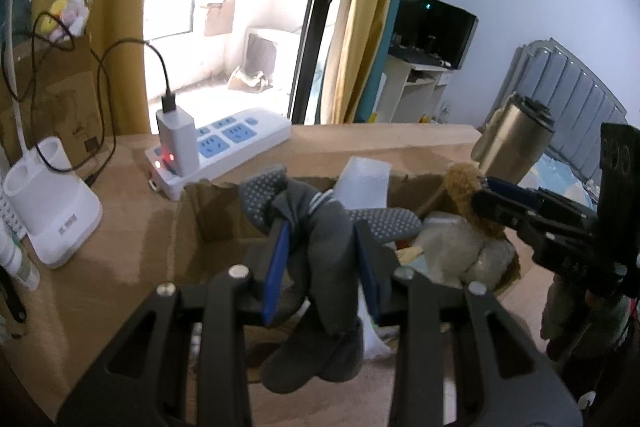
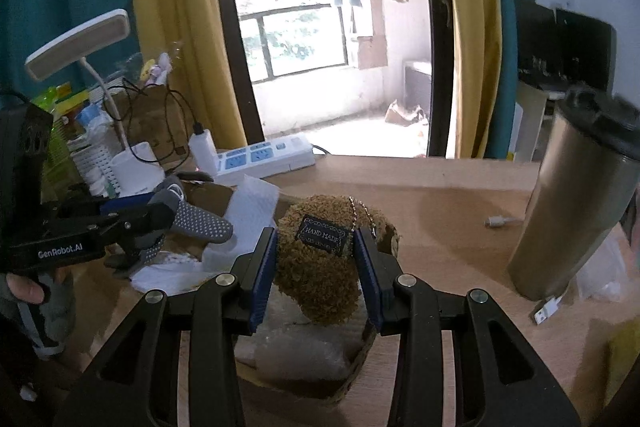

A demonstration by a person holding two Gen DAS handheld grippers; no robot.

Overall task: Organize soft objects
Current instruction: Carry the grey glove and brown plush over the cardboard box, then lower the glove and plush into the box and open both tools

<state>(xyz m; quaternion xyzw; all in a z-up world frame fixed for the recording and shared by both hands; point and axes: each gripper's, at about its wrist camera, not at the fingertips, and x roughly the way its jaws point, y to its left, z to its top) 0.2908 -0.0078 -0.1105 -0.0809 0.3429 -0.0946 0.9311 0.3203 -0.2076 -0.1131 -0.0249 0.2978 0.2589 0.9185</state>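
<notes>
My left gripper (image 1: 322,259) is shut on grey socks (image 1: 328,267) with dotted soles, holding them over an open cardboard box (image 1: 208,211). The socks also show in the right wrist view (image 2: 196,223). My right gripper (image 2: 316,267) is shut on a brown plush toy (image 2: 316,279) with a "HAND MADE" label and a ball chain, above the box's right end. The plush also shows in the left wrist view (image 1: 466,191). White tissue (image 2: 248,215) and clear plastic wrap (image 2: 296,347) lie in the box.
A steel tumbler (image 2: 576,195) stands right on the wooden desk (image 2: 440,203). A white power strip (image 1: 224,147) with a charger, a white lamp base (image 1: 52,203) and a USB plug (image 2: 548,311) lie around the box.
</notes>
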